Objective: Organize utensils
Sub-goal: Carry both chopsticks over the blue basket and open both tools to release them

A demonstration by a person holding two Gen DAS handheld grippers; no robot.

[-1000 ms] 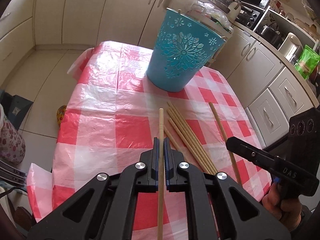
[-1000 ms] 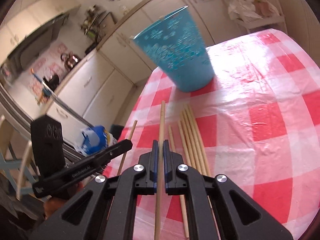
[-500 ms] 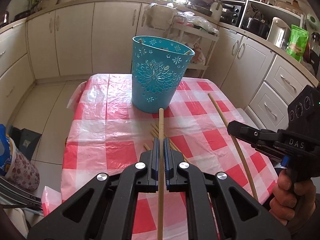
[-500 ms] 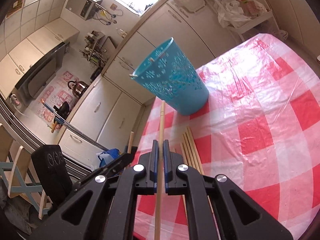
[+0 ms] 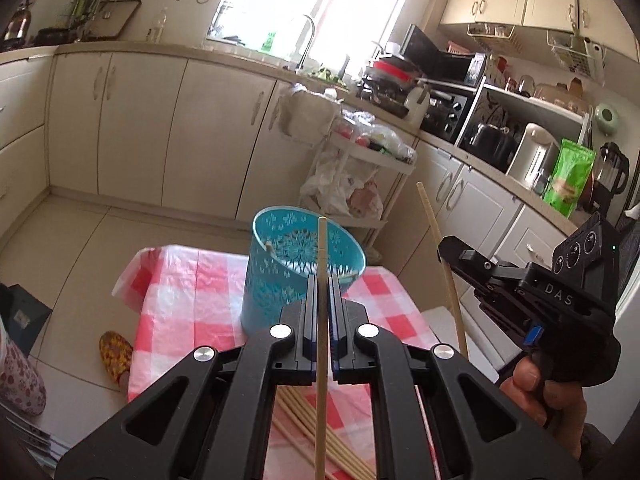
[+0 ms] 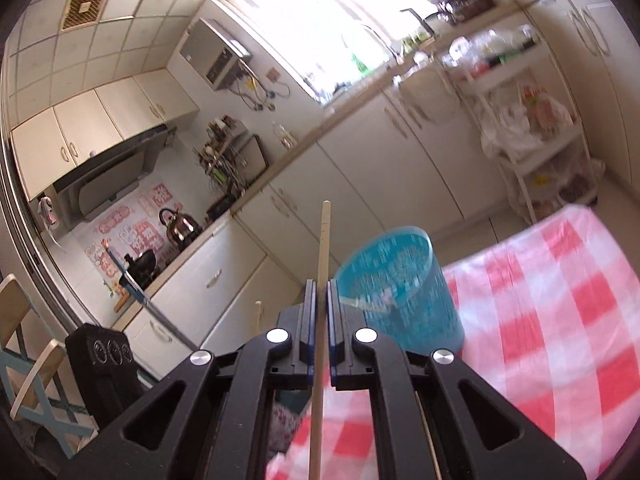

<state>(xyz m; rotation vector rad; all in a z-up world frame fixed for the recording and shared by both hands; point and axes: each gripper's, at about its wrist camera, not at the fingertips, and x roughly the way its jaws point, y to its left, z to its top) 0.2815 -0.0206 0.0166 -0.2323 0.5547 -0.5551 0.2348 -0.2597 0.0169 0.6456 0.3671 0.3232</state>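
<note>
Your left gripper [image 5: 320, 292] and right gripper [image 6: 319, 296]: jaws each pinching one pale wooden chopstick [image 5: 321, 320] [image 6: 322, 280], near the turquoise perforated plastic bucket [image 5: 276, 280].

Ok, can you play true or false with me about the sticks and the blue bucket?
1. Each gripper holds one wooden stick. True: the left gripper and the right gripper are each shut on a stick.
2. The blue bucket lies on its side. False: it stands upright.
3. More sticks lie on the checked tablecloth. True.
4. The tablecloth is green. False: it is red and white.
</note>
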